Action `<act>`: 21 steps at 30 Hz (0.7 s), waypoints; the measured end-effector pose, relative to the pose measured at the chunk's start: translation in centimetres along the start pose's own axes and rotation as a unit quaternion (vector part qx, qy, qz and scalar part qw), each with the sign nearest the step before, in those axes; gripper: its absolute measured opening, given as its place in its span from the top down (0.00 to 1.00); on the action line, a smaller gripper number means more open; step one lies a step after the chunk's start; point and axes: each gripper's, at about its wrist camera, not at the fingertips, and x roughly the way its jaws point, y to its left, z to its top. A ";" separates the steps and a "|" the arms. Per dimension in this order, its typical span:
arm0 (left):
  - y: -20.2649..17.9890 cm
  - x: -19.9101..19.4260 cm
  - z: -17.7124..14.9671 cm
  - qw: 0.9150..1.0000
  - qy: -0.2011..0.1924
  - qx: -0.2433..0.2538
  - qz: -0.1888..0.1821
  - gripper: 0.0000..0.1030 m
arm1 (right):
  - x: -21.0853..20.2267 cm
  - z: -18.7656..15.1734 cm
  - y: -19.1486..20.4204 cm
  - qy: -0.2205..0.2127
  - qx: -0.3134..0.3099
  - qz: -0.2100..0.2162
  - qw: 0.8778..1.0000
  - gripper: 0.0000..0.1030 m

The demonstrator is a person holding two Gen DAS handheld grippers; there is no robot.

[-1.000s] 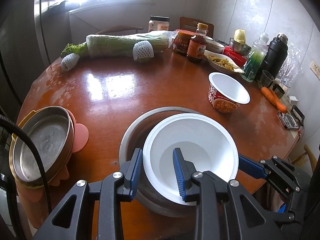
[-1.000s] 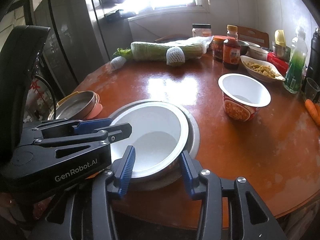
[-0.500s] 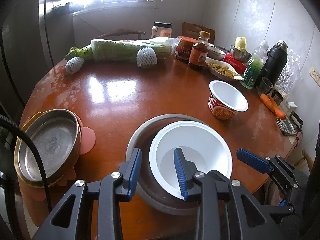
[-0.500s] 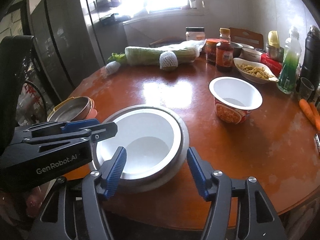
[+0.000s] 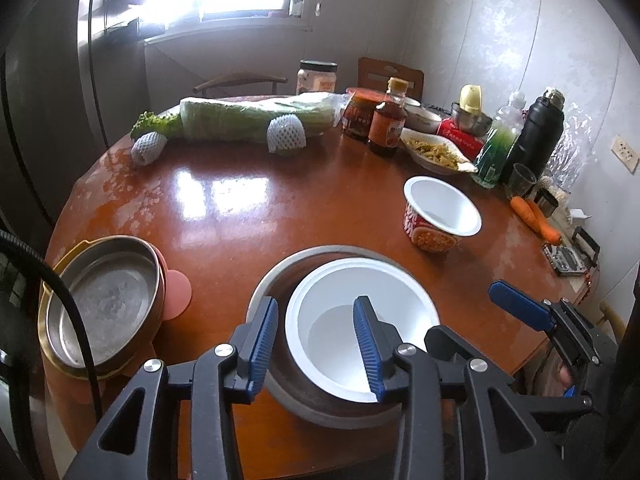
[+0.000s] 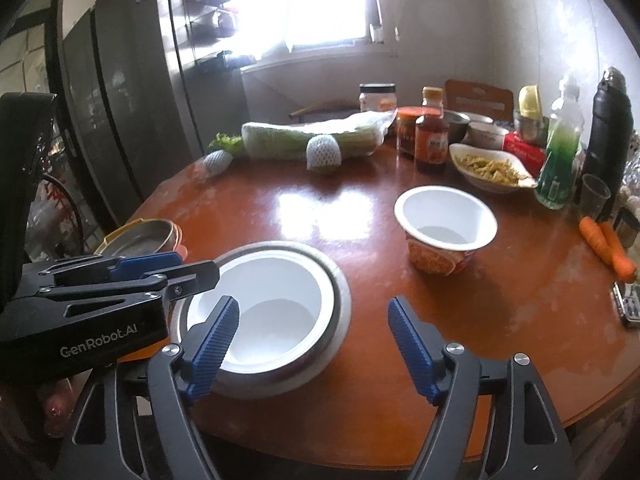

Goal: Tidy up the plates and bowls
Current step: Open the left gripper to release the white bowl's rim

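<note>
A white bowl point(image 5: 332, 284) point(image 6: 280, 280) sits nested in a grey metal basin point(image 5: 320, 249) point(image 6: 340, 292) on the brown round table point(image 5: 240, 216). My left gripper point(image 5: 316, 344) point(image 6: 188, 270) straddles their near left rims, one finger outside the basin, the other inside the white bowl. Its jaws are opening and the pads stand off the rims. My right gripper point(image 6: 312, 346) point(image 5: 540, 348) is over the basin's near right edge. Its jaws are opening wide and touch nothing. A red instant-noodle cup point(image 5: 440, 212) point(image 6: 444, 232), white inside, stands to the right beyond the basin.
A metal plate on pink and yellow plates point(image 5: 100, 308) point(image 6: 140, 236) lies at the table's left edge. Wrapped cabbage point(image 5: 256, 120), sauce bottles point(image 5: 388, 124), a dish of food point(image 5: 432, 152), a green bottle and a black flask line the far side. Carrots point(image 5: 536, 212) lie at the right.
Both grippers have drawn back a little from the nested bowls. The right jaws have spread from around the basin's edge to wide apart. The left jaws have widened slightly.
</note>
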 end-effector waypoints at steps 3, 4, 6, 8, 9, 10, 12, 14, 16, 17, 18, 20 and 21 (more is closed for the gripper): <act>-0.3 -0.4 0.2 1.000 -0.005 0.003 0.000 0.61 | -0.4 0.2 -0.3 -0.009 0.003 0.002 1.000 0.21; -0.4 -0.5 0.4 1.000 -0.006 0.003 -0.001 0.61 | -0.5 0.2 -0.3 -0.011 0.004 0.002 1.000 0.21; -0.6 -0.7 0.6 1.000 -0.010 0.003 -0.005 0.61 | -0.8 0.3 -0.6 -0.016 0.012 0.003 1.000 0.18; -0.9 -1.0 0.9 1.000 -0.015 0.004 -0.008 0.60 | -0.9 0.3 -1.1 -0.020 0.025 0.008 0.999 0.15; -1.1 -1.1 1.1 1.000 -0.017 0.006 -0.008 0.60 | -1.0 0.4 -1.4 -0.021 0.035 0.011 0.999 0.13; -1.2 -1.2 1.3 1.000 -0.019 0.007 -0.008 0.59 | -1.0 0.4 -1.8 -0.022 0.042 0.011 0.999 0.11; -1.5 -1.4 1.5 1.000 -0.023 0.009 -0.012 0.59 | -1.3 0.6 -2.2 -0.028 0.049 0.006 0.998 0.05; -1.9 -1.6 1.9 0.999 -0.026 0.013 -0.015 0.58 | -1.6 0.8 -2.7 -0.034 0.053 0.001 0.998 0.01; -2.3 -1.9 2.3 0.999 -0.030 0.019 -0.014 0.58 | -1.9 1.0 -3.2 -0.040 0.057 -0.004 0.998 0.01; -2.6 -2.0 2.7 0.999 -0.034 0.021 -0.017 0.58 | -2.1 1.2 -3.5 -0.046 0.060 -0.008 0.997 0.01; -2.8 -2.1 2.9 0.999 -0.036 0.024 -0.019 0.58 | -2.3 1.3 -3.8 -0.050 0.061 -0.009 0.997 0.01; -3.5 -2.2 3.5 0.999 -0.041 0.031 -0.019 0.58 | -2.7 1.7 -4.5 -0.057 0.065 -0.011 0.996 0.01; -3.9 -2.2 3.8 0.998 -0.043 0.035 -0.021 0.58 | -3.0 2.0 -5.0 -0.065 0.072 -0.013 0.995 0.01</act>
